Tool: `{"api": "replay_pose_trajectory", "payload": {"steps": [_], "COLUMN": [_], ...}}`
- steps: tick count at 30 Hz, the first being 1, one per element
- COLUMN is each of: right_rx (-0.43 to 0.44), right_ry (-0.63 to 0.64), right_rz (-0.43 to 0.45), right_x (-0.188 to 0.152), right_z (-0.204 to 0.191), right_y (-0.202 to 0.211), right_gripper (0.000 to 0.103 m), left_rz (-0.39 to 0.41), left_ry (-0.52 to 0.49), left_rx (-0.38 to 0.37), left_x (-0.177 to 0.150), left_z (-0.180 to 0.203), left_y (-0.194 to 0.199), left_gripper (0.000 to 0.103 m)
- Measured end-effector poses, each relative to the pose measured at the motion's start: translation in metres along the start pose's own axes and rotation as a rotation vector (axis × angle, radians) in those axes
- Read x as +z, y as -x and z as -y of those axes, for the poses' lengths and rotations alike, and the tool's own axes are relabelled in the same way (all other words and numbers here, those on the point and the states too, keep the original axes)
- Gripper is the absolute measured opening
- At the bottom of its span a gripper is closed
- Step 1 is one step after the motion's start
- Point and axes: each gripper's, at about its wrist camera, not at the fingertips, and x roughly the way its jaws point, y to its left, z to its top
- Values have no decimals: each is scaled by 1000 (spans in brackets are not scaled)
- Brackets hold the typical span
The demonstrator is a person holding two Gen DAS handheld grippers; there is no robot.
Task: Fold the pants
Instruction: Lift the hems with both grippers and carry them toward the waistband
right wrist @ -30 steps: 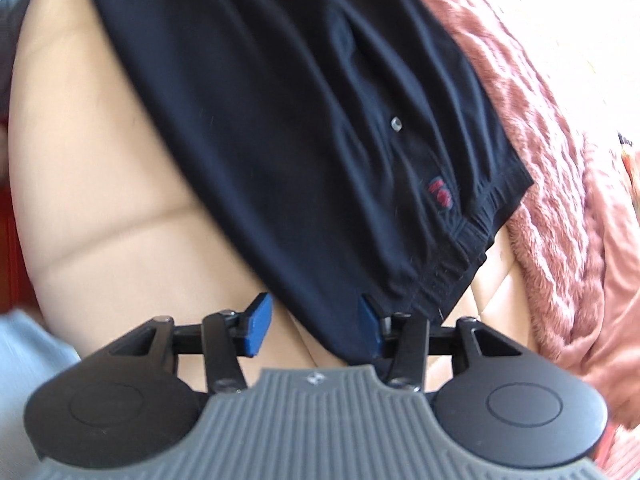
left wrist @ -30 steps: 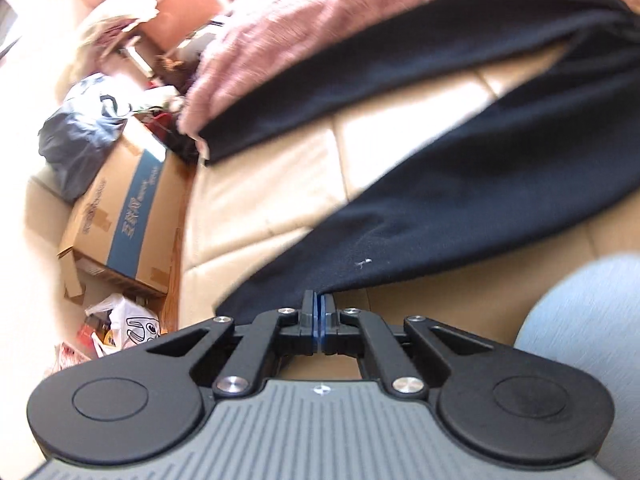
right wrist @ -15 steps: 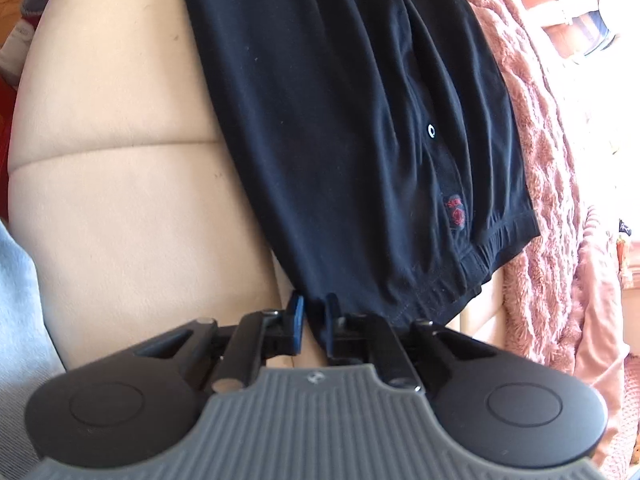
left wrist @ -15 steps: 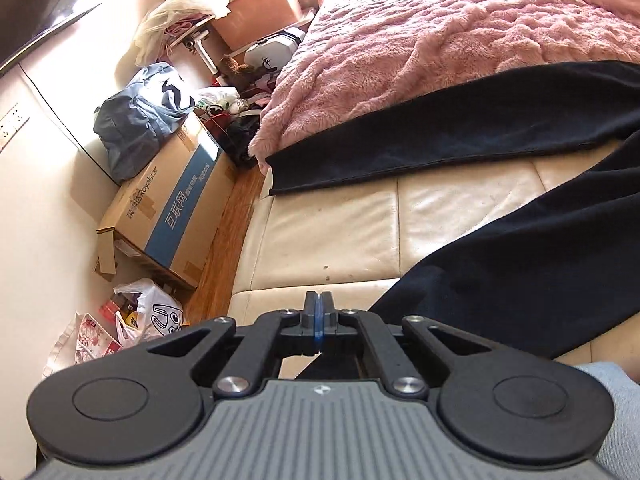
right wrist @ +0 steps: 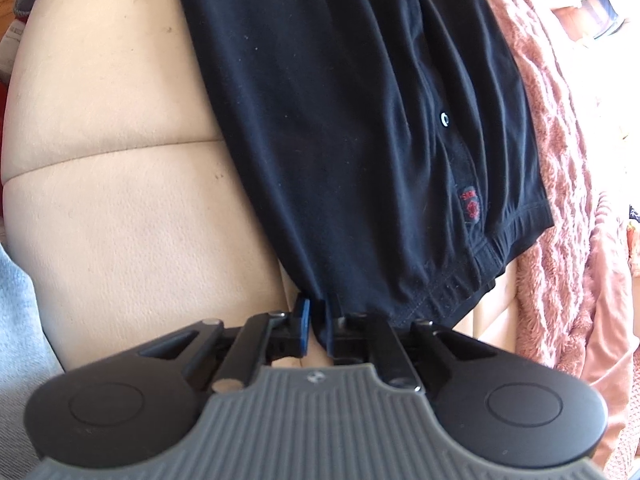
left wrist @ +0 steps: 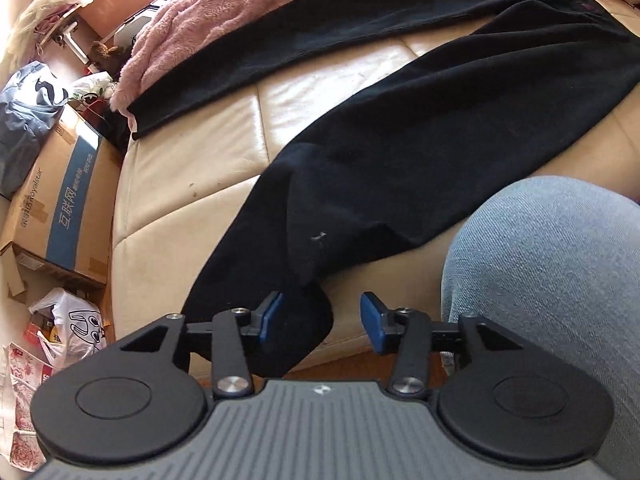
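Observation:
Black pants [left wrist: 420, 132] lie spread on a cream leather sofa [left wrist: 192, 184], one leg reaching toward a pink blanket. My left gripper [left wrist: 322, 318] is open; the near leg's hem hangs over the sofa's front edge between the blue pads [left wrist: 272, 314]. In the right wrist view the waistband end of the pants [right wrist: 360, 120] shows a small red logo. My right gripper [right wrist: 318, 322] is shut on the waistband corner.
A fuzzy pink blanket [left wrist: 224, 4] [right wrist: 568, 160] covers the back of the sofa. A person's knee in blue jeans [left wrist: 560, 280] is at the right. On the floor to the left stand a cardboard box [left wrist: 60, 184], bags and clutter.
My left gripper has opened and now straddles the leg hem at the sofa edge. My right gripper closed on the waistband corner and stays shut.

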Motion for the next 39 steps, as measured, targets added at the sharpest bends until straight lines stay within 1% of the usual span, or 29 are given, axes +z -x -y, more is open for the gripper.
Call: {"api": "replay_pose_trajectory", "payload": {"steps": [2, 4, 5, 6, 7, 9, 10, 12, 15, 17, 20, 23, 26, 29, 31, 35, 39], "right_rx": [13, 19, 20, 19, 17, 13, 8, -25, -76, -126, -210, -266, -302, -334, -346, -350, -318], "right_ry": [-10, -12, -13, -14, -18, -32, -41, -73, -167, -233, -337, -409, -444, -457, -462, -459, -469], "right_rz": [-16, -27, -32, -35, -37, -35, -30, -10, 35, 74, 145, 202, 232, 247, 251, 240, 216], "right_x": [3, 5, 6, 6, 7, 6, 5, 3, -2, -6, -11, -14, -9, 5, 15, 41, 62], "right_z": [3, 4, 5, 5, 5, 6, 6, 10, 21, 33, 53, 76, 102, 131, 151, 198, 237], "right_y": [-1, -1, -2, -2, -3, -3, -1, 4, 18, 31, 57, 81, 87, 81, 72, 45, 8], "right_gripper": [3, 3, 3, 3, 2, 1, 0, 0, 0, 0, 0, 0, 0, 0, 0, 0, 0], "left_rz": [-1, 4, 11, 15, 10, 8, 26, 56, 124, 174, 241, 261, 244, 202, 166, 68, -4], "left_ry": [18, 60, 77, 88, 89, 90, 103, 133, 190, 220, 235, 228, 183, 173, 175, 154, 151], "left_rx": [36, 72, 73, 77, 98, 125, 133, 173, 231, 254, 301, 333, 383, 408, 410, 415, 389], "left_x": [-1, -2, -2, -1, 0, 1, 0, -1, 7, 17, 39, 65, 99, 129, 148, 183, 217], "left_z": [2, 1, 1, 1, 3, 3, 1, -6, -25, -36, -46, -56, -68, -84, -96, -119, -140], "left_y": [-12, -20, -23, -26, -28, -27, -22, -11, 15, 33, 61, 77, 73, 57, 41, -3, -47], "left_gripper": [53, 52, 52, 47, 27, 7, 2, 1, 1, 1, 1, 1, 1, 1, 1, 1, 1]}}
